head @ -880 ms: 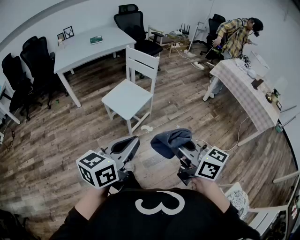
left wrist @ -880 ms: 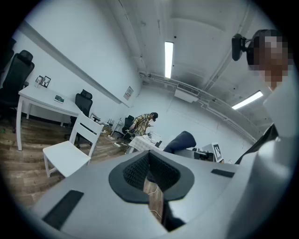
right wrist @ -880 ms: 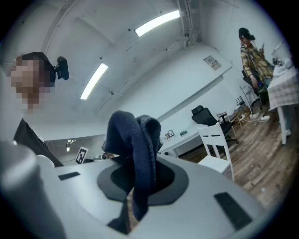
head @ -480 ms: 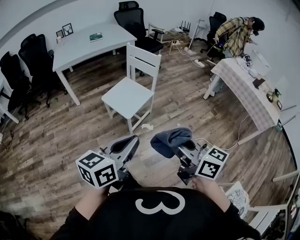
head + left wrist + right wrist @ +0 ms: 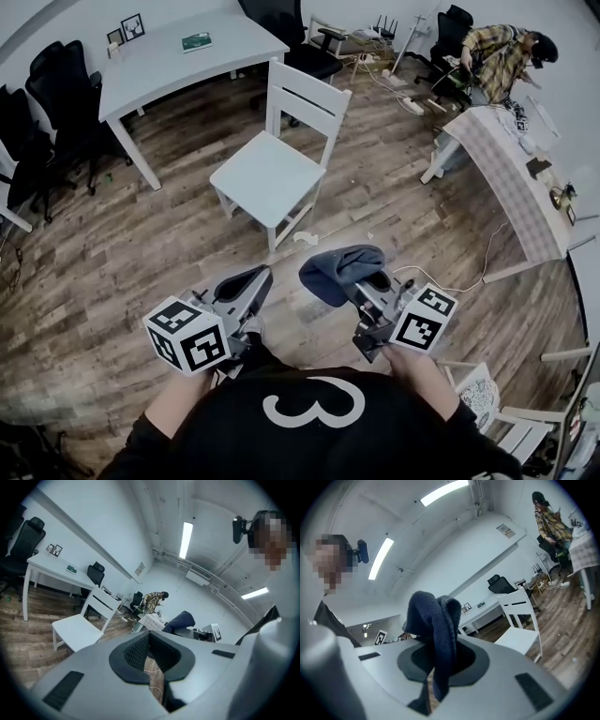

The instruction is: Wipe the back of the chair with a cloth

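A white wooden chair (image 5: 272, 173) stands on the wood floor ahead of me, its slatted back (image 5: 307, 98) on the far side. It also shows in the left gripper view as the chair (image 5: 77, 627) and in the right gripper view as the chair (image 5: 518, 637). My right gripper (image 5: 361, 281) is shut on a dark blue cloth (image 5: 337, 269), which drapes over its jaws. The cloth (image 5: 436, 620) hangs between the jaws of the right gripper (image 5: 436, 670). My left gripper (image 5: 248, 281) is held beside it, well short of the chair. The left gripper (image 5: 152, 660) has its jaws together with nothing in them.
A white desk (image 5: 178, 61) with black office chairs (image 5: 52, 103) stands at the back left. A person (image 5: 502, 56) works by a checked table (image 5: 511, 183) on the right. A cable (image 5: 427, 277) and a white scrap (image 5: 305, 237) lie on the floor. Another white chair (image 5: 487, 412) is at lower right.
The chair now looks nearer and larger, so I have stepped toward it. Both grippers keep the same pose, the cloth still in the right one.
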Demonstrator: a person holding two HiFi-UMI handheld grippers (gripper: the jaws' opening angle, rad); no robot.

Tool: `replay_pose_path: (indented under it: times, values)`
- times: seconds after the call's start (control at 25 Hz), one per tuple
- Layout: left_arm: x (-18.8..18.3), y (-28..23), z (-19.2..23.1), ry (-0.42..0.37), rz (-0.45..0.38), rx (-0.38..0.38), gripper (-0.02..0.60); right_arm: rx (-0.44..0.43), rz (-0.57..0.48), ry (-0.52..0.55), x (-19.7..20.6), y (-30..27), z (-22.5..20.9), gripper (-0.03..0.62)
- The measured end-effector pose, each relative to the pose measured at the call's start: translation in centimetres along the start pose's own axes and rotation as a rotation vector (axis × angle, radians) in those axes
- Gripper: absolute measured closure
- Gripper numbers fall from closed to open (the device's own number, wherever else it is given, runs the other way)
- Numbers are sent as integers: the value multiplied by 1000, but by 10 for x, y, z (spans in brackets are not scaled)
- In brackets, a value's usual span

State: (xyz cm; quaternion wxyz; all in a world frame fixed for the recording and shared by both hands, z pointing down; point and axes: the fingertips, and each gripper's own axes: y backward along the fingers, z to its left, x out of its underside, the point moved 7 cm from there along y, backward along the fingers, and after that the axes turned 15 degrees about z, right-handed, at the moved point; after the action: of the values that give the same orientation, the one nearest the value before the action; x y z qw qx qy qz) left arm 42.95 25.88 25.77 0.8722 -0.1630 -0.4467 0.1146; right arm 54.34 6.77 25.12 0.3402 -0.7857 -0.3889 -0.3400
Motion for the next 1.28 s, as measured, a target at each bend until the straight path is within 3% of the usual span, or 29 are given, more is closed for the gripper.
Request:
replay_pose_path:
  times: [0.12, 0.4, 0.64, 0.84, 1.0, 1.28]
  values:
    - [-19, 12, 51, 37, 18, -9, 568, -7, 5, -40, -14, -51, -13, 544]
    - [-89, 52, 160, 20, 1, -48, 568, 2, 5, -59, -70, -169, -31, 543]
    - [-127, 51, 203, 0, 12, -57, 568, 27, -36, -33, -101, -203, -43, 543]
    - [-142, 30, 235, 24, 32, -52, 568, 75, 32, -101, -99, -220, -80, 543]
    - [-159, 1, 259, 56, 67, -51, 568, 68, 15, -150, -108, -231, -120, 544]
    - [-224, -75, 315, 54, 133, -35, 568, 85, 15, -204, -155, -268, -209, 543]
